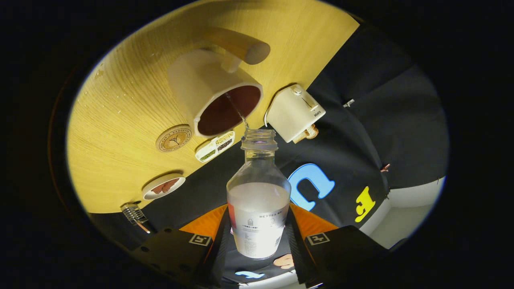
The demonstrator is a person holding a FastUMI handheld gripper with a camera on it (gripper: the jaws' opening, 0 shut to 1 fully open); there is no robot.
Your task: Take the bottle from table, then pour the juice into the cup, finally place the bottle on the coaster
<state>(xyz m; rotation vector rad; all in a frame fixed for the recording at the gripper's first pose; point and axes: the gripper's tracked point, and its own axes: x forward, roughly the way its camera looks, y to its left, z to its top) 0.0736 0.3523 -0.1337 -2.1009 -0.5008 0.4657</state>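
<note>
Gripper (259, 237) closed on the bottle (258, 204), one finger pressing each side of its labelled lower body. Bottle uncapped, tipped forward with open mouth pointing away from the fingers toward the cup (215, 94); pale liquid filling the lower part, clear neck above. Thin stream of juice (237, 110) running from the bottle mouth into the cup's opening. Cup cream-coloured with dark interior, standing on the wooden table (120, 132) just beyond the bottle mouth; cylindrical wooden handle (241, 44) projecting from its far side. Round coaster (174, 138) with printed emblem lying flat on the table, just beside the cup and apart from it. Small divided tray (215, 146) of green and dark contents at the table edge, between coaster and bottle mouth. Cream toaster-like appliance (295, 112) beside the cup on the other side, near the table edge. Small dish (163, 187) with reddish pieces farther along the table edge, and a metal-headed utensil (134, 214) past it.
</note>
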